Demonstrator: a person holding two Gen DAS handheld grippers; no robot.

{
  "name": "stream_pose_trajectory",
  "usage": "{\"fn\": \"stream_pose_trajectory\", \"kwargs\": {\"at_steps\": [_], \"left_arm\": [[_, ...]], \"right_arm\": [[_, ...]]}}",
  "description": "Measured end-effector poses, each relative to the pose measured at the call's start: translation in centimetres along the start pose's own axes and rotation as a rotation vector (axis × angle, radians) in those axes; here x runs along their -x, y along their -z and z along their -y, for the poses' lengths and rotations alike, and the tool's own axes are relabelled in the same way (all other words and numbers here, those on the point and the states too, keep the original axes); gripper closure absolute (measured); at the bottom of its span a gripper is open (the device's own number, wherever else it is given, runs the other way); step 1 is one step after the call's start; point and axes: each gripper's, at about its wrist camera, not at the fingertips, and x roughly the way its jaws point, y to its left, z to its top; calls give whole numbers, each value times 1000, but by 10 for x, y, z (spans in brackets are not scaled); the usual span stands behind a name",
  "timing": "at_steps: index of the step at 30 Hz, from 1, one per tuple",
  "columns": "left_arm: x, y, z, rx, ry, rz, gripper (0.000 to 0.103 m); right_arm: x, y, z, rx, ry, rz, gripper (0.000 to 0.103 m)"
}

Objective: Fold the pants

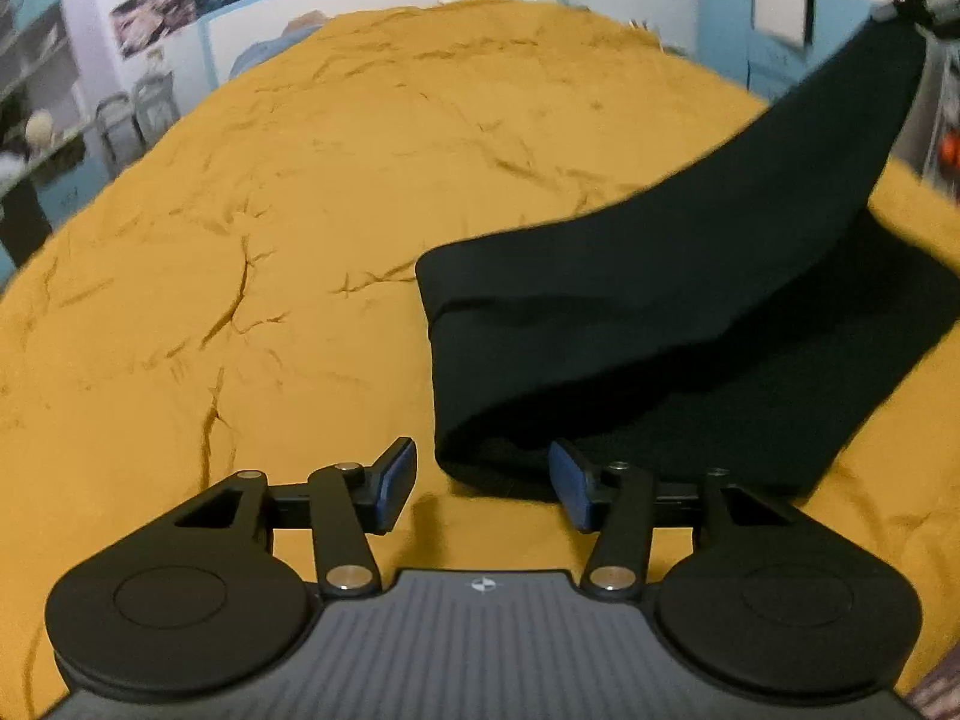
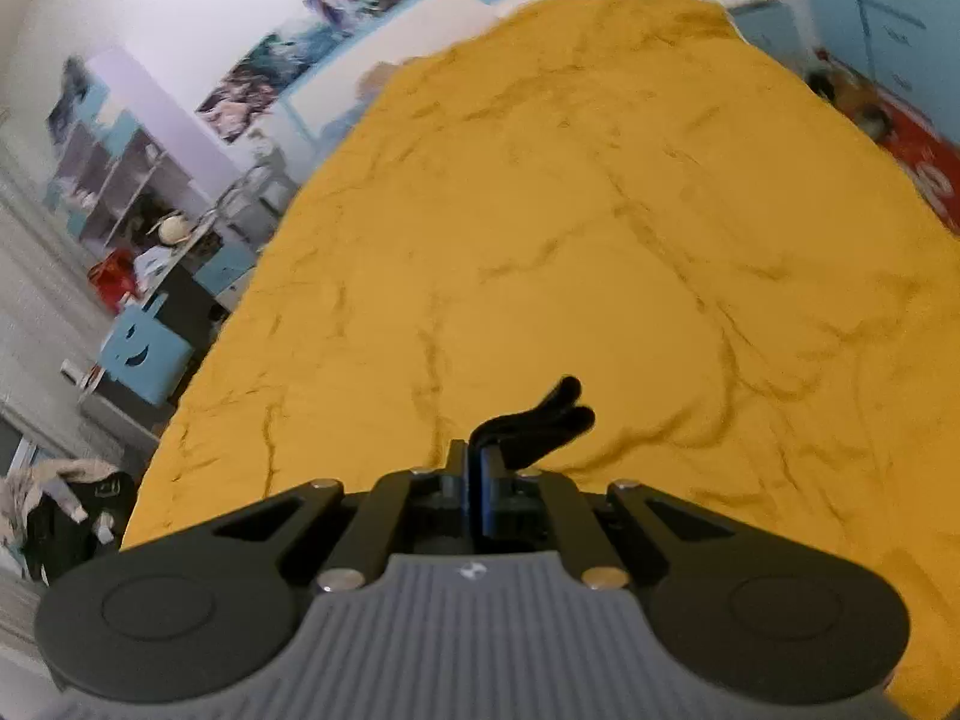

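Close under my left gripper (image 1: 483, 483), whose blue-padded fingers stand spread and hold nothing, lies the near folded end of the black fabric pants (image 1: 660, 324). They rest on the mustard-yellow quilted bed cover (image 1: 300, 210), toward its right edge, and one strip rises off the bed to the upper right. My right gripper (image 2: 474, 480) is pressed together, pinching a small bunch of that black cloth above the bed.
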Motion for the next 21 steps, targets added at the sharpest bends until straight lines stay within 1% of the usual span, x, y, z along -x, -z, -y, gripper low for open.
{"fn": "stream_pose_trajectory", "kwargs": {"at_steps": [2, 4, 7, 8, 9, 10, 12, 13, 15, 17, 18, 19, 20, 21], "left_arm": [[-6, 1, 3, -14, -16, -14, 40], [-12, 0, 2, -5, -27, -14, 39], [-18, -5, 2, 3, -38, -23, 41], [-18, -8, 2, 9, -40, -18, 45], [-18, -9, 2, 12, -48, -13, 58], [-19, -11, 2, 9, -56, -17, 76], [-21, -12, 4, -17, -61, -33, 89], [-20, -12, 5, -26, -61, -35, 93], [-16, -10, 5, -33, -72, -29, 95], [-12, -7, 0, 10, -64, -14, 95], [-10, -5, -3, 31, -60, -8, 96], [-8, -2, -4, 47, -57, -8, 96], [-7, 1, -7, 68, -52, -10, 96], [-7, 3, -9, 89, -48, -15, 96]], "right_arm": [[-1, 3, 11, -20, -3, 1, 103], [-1, 4, 22, -30, -9, -1, 103], [-5, 10, 23, -39, -10, -8, 103], [-6, 13, 24, -41, -11, -10, 103], [-8, 13, 24, -39, -11, -14, 103], [-10, 14, 23, -35, -10, -18, 103], [-12, 14, 22, -29, -13, -23, 103], [-13, 12, 18, -26, -18, -19, 103], [-5, 7, 12, -16, -53, 6, 103], [12, 3, 7, -13, -122, 60, 103], [21, 3, 8, -7, -142, 88, 103], [27, 6, 13, -4, -138, 104, 103], [28, 10, 21, -9, -114, 102, 103], [22, 18, 35, -30, -74, 74, 103]]}}
